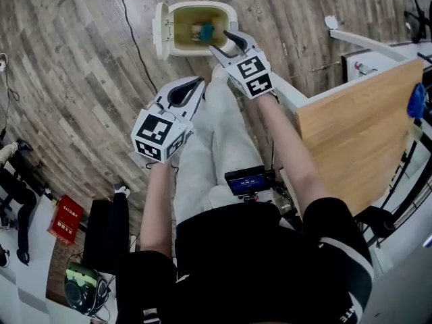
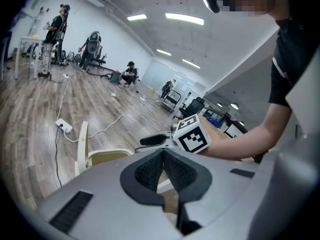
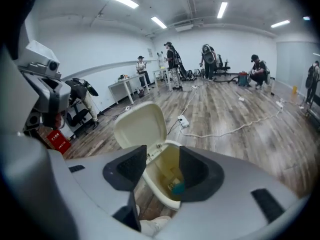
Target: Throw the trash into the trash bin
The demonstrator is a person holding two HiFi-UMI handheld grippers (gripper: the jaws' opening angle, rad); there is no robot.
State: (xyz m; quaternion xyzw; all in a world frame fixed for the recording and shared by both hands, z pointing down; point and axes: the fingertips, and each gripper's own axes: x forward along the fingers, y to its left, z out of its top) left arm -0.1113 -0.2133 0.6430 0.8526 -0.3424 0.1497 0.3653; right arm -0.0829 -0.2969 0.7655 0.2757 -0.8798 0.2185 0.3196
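Observation:
The cream trash bin (image 1: pixel 226 12) stands on the wooden floor with its lid (image 1: pixel 160 29) flipped open to the left. A teal piece of trash (image 1: pixel 204 31) lies inside it, and the same teal piece (image 3: pixel 176 187) shows at the bottom of the bin (image 3: pixel 155 181) in the right gripper view. My right gripper (image 1: pixel 226 44) hangs over the bin's near rim, open, with nothing between its fingers. My left gripper (image 1: pixel 192 86) is nearer me and to the left, shut and empty. Its pads (image 2: pixel 163 156) meet in the left gripper view.
A wooden table (image 1: pixel 358 133) stands at the right. A black cable (image 1: pixel 131 25) crosses the floor left of the bin, and a red box (image 1: pixel 66 220) lies at the lower left. A power strip (image 3: pixel 183 120) and white cord lie beyond the bin. Several people stand far off.

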